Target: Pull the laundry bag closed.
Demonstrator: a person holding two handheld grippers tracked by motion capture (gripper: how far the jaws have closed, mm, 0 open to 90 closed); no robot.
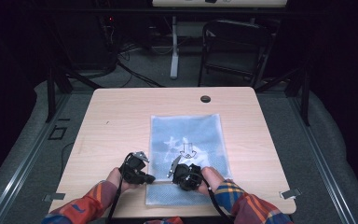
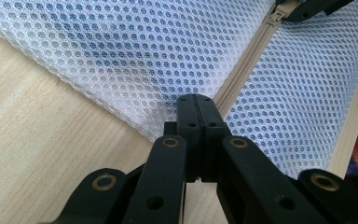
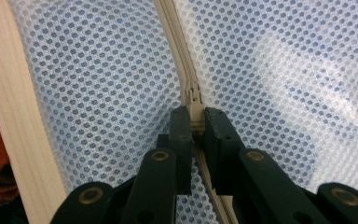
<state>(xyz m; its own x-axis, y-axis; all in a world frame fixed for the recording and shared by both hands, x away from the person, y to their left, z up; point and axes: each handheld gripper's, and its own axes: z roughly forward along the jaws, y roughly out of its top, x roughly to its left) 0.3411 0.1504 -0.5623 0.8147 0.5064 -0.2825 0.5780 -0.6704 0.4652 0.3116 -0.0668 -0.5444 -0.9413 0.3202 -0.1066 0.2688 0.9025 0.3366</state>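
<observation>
A blue-white mesh zip bag [image 1: 186, 140] lies flat on the wooden table [image 1: 116, 116], its beige zipper [image 1: 165, 183] running along the near end. My left gripper [image 1: 149, 178] sits at the bag's left edge. In the left gripper view its jaws [image 2: 196, 100] are pressed together on the mesh [image 2: 121, 56] at the end of the zipper [image 2: 247, 60]. My right gripper [image 1: 179, 177] is a short way along the zipper. Its jaws [image 3: 196, 114] are shut on the beige zipper pull [image 3: 196, 122], over the mesh [image 3: 284, 70].
A dark arrow print [image 1: 186, 150] shows through the bag. A round cable hole [image 1: 205, 99] lies near the table's far edge. A black chair [image 1: 233, 46] and a white desk leg [image 1: 174, 46] stand beyond. The table's near edge [image 3: 9, 116] runs close beside the bag.
</observation>
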